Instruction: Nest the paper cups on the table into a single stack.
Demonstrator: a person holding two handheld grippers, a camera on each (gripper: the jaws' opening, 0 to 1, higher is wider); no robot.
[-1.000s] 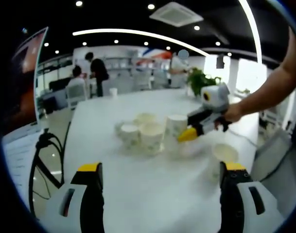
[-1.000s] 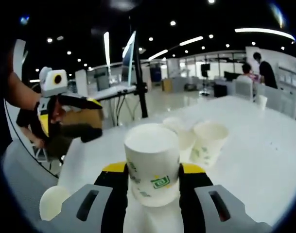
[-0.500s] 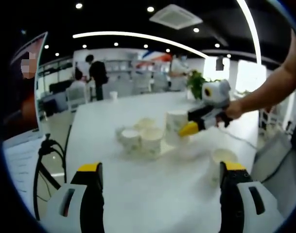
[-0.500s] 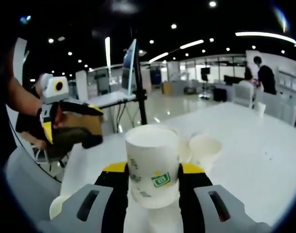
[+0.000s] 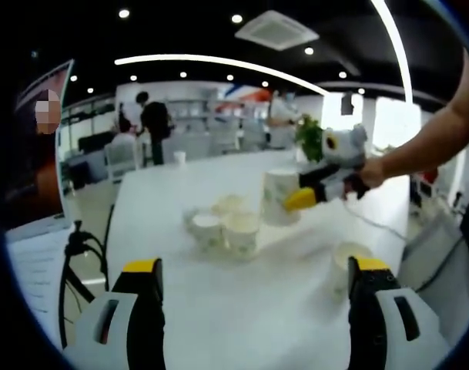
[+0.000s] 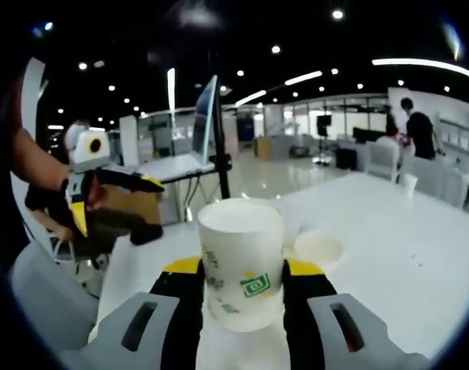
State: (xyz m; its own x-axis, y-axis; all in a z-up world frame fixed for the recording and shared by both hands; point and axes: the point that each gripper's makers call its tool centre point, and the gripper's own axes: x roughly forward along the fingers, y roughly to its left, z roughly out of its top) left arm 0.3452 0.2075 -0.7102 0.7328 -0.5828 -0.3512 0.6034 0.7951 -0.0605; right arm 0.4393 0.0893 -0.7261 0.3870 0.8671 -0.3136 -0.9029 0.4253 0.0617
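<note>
The left claw [image 5: 253,324] stands wide open and empty above the white table [image 5: 242,308], its jaws well apart. Ahead of it a cluster of loose cups [image 5: 226,227] sits upright, with one more cup [image 5: 350,258] alone near the table edge. The right claw [image 6: 243,289] is closed on a held cup [image 6: 242,262], lifted clear of the table. To nest well, bring this cup straight over an open rim in the cluster, keep it upright, and lower gently before letting go.
</note>
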